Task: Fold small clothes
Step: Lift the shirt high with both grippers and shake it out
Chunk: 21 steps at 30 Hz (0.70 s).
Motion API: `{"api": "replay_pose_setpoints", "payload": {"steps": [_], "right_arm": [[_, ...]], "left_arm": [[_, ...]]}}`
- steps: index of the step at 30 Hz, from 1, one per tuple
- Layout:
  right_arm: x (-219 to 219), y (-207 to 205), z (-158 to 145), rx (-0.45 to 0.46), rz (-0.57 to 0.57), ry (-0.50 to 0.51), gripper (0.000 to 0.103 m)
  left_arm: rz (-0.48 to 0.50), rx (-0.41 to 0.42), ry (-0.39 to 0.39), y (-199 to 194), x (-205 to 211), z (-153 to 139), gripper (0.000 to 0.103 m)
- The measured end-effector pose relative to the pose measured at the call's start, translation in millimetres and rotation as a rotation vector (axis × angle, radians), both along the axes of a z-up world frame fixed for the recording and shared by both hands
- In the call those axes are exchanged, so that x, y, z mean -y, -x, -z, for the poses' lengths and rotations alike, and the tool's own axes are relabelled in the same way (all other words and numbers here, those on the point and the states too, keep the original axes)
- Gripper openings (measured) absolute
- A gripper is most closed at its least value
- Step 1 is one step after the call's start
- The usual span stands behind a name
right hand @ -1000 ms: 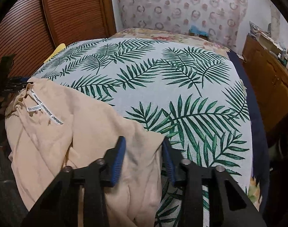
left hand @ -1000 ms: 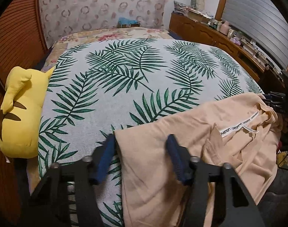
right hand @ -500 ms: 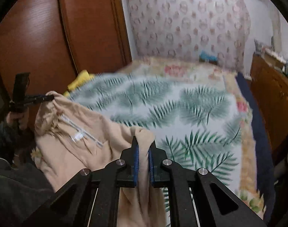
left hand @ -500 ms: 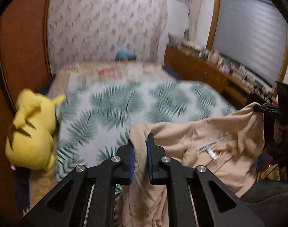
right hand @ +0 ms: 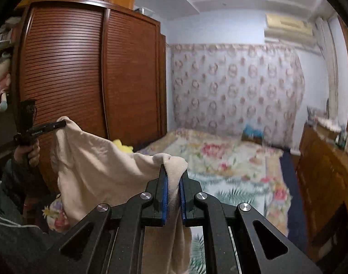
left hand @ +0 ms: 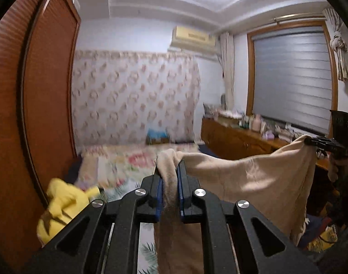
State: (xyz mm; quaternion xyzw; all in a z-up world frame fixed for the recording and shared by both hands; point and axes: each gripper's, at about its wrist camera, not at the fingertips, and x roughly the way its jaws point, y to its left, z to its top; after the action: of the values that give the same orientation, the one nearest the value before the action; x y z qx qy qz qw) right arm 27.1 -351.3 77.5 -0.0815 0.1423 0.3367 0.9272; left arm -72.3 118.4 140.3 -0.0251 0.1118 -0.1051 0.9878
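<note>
A beige garment (left hand: 254, 182) hangs in the air above the bed, stretched between both grippers. My left gripper (left hand: 169, 171) is shut on one corner of it, with cloth bunched between the blue pads. In the right wrist view the same beige garment (right hand: 101, 159) sags to the left, and my right gripper (right hand: 172, 171) is shut on its other corner. Each wrist view shows the opposite gripper far off: the right gripper (left hand: 311, 140) at the cloth's far corner, and the left gripper (right hand: 59, 123) likewise, held by a hand (right hand: 27, 153).
Below lies the bed (right hand: 231, 159) with floral and palm-leaf covers. A yellow plush toy (left hand: 64, 205) sits at the bed's left edge by the wooden wardrobe (right hand: 82, 75). A cluttered wooden dresser (left hand: 238, 134) runs along the window side.
Both grippers went from open around the garment's edge on the bed to shut on it, then rose and tilted up, lifting the garment off the bed into the air.
</note>
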Motion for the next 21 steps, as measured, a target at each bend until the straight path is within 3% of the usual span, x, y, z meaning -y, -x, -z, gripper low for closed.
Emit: {"api": "replay_pose_setpoints", "payload": {"steps": [6,13,18,21], "right_arm": [[-8.2,16.2,-39.8,0.1,0.025,-0.014,0.008],[-3.0,43.4,-88.7,0.215,0.07,-0.039,0.008],[-0.9,58.3,-125.3,0.284,0.098,-0.034,0.008],[-12.1,61.6,-129.2,0.305,0.125,-0.007,0.008]], "left_arm": [[-0.022,0.127,-0.053,4.9,1.1,-54.1,0.012],[-0.038,0.234,-0.056,8.6,-8.5,-105.5,0.012],[-0.06,0.288,-0.08,16.7,-9.3,-131.8,0.012],[-0.069,0.289,-0.092,12.3,-10.1,-133.6,0.012]]}}
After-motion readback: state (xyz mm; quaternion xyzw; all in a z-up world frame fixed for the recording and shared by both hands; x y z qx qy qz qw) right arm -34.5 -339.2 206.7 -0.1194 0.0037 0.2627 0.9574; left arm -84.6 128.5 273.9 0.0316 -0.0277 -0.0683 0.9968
